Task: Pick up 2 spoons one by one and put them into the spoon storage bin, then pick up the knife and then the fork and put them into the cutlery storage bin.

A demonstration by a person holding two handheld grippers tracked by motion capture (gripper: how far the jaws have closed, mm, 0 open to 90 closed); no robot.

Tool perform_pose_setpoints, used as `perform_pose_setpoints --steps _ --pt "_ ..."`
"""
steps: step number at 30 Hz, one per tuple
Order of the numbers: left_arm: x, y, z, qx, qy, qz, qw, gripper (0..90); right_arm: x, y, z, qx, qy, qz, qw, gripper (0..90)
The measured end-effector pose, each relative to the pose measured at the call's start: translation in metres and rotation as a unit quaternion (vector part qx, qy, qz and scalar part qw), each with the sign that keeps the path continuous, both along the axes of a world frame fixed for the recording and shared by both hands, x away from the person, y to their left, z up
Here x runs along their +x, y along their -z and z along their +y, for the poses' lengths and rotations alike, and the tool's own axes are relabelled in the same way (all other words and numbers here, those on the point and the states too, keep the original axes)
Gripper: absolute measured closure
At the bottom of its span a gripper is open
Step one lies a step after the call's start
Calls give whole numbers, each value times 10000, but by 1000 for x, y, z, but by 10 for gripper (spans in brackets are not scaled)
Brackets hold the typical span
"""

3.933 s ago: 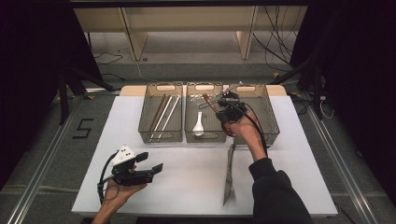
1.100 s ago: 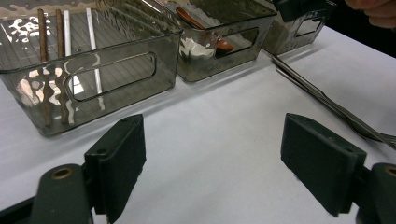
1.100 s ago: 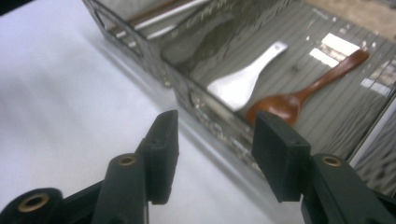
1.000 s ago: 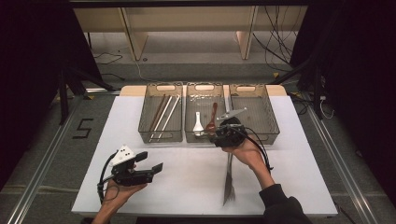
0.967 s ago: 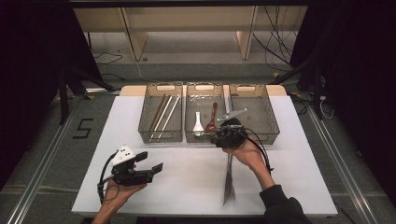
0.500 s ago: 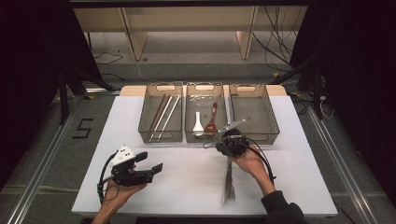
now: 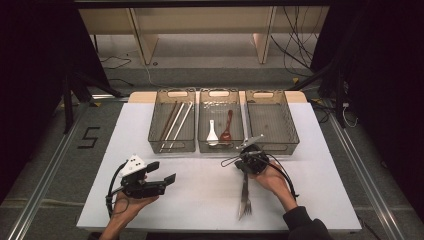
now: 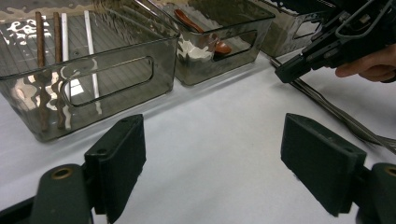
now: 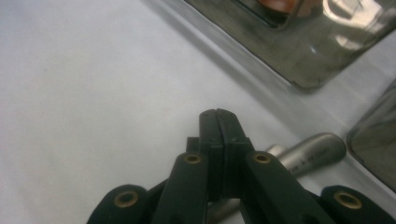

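Observation:
Several metal forks (image 7: 244,199) lie bundled on the white table (image 7: 200,205), handles pointing at the bins. My right gripper (image 7: 244,167) rests low over their handle ends. Its jaws have just been closing and now stand pad to pad at the right gripper (image 9: 217,114), with nothing between them. One fork handle (image 9: 312,150) lies beside and under them. A brown spoon (image 7: 227,126) and a white spoon (image 7: 212,133) lie in the middle bin (image 7: 220,148). My left gripper (image 7: 162,173) sits open near the front left, and the left gripper (image 8: 210,140) holds nothing.
Three smoky clear bins stand in a row at the back. The left bin (image 7: 171,148) holds chopsticks (image 7: 175,120); the right bin (image 7: 272,146) has nothing in it. Bare white tabletop lies between the two grippers.
My right gripper came back from the middle bin and sank to the forks' handle ends, its jaws closing. The brown spoon now lies in the middle bin. The left gripper stayed put.

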State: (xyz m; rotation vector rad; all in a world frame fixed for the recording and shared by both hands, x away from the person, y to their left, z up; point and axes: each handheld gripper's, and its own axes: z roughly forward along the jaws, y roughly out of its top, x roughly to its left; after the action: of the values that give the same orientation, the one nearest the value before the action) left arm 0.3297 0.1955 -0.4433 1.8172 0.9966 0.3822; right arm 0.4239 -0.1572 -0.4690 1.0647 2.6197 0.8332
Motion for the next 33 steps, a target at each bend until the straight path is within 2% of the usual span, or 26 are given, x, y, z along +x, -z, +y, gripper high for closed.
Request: perform_pose_setpoints --steps 9,22,28,33 --pt "0 1 0 -5 23 26 10000 216 1 6 -3 -92 68 25 9999 900" --pt "-1 2 1 -18 17 38 10000 216 2 5 -5 -182 152 -29 9997 900" --pt "-2 1 1 32 35 41 10000 216 1 4 -5 -339 188 -33 9992 900" --pt "-2 1 1 8 17 37 10000 216 -1 2 -9 -446 245 51 9987 900"
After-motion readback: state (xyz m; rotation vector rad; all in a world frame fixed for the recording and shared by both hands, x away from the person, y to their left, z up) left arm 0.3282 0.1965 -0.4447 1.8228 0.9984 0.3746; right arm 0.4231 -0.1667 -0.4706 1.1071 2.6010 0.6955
